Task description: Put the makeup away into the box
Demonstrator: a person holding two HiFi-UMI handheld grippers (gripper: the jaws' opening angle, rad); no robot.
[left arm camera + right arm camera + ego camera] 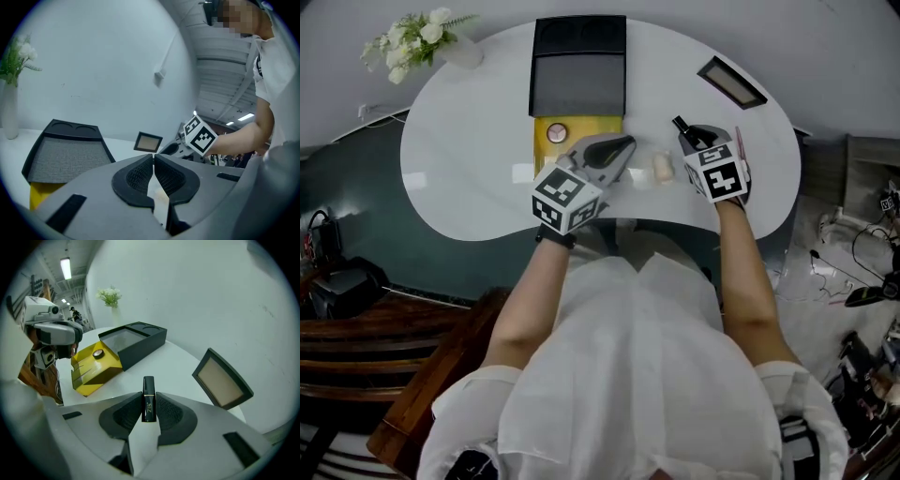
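Observation:
My right gripper (149, 401) is shut on a black lipstick tube (148, 391), which stands upright between the pads above the table. In the head view this gripper (689, 136) is right of the box, with the tube (680, 124) sticking out past its tips. The box has a yellow tray (578, 131) with a round item (557, 133) in it, and a black lid (578, 70) lying open behind. My left gripper (153, 157) is shut with nothing in it. Its tips (623, 145) hover at the tray's right edge.
A small beige item (661, 167) lies on the white table (469, 159) between the two grippers. A framed compact (731, 82) lies at the back right, and a thin pink stick (739, 142) beside my right gripper. A vase of white flowers (417, 39) stands back left.

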